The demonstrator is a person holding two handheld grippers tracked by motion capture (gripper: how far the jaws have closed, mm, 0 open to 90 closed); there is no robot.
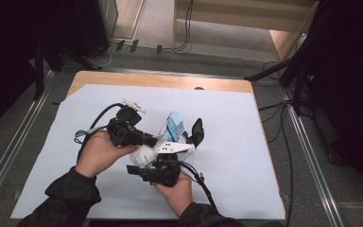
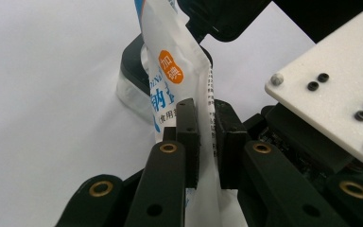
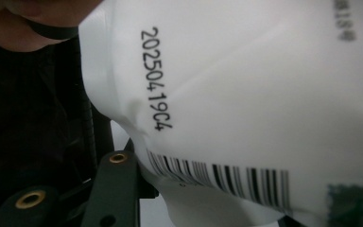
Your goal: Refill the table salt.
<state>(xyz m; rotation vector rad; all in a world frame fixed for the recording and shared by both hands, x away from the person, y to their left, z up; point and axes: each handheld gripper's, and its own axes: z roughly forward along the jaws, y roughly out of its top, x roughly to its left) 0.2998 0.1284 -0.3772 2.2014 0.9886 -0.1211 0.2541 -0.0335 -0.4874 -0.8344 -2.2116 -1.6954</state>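
I note left gripper (image 2: 207, 142) clamped on bag (image 2: 177, 85) edge; right gripper (image 1: 182, 142) hugs bag body. Thin film may tear under pull.

A wooden table (image 1: 160, 79) under a pale sheet (image 1: 236, 142) stands on grey floor (image 1: 307, 156); cables (image 1: 283, 123) trail at 3 o'clock; a light wooden unit (image 1: 246, 19) sits at 12 o'clock; darkness flanks both sides.

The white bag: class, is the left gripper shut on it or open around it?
Shut on it. In the left gripper view the left gripper has both pads pressed against the white bag, pinching its edge flat.
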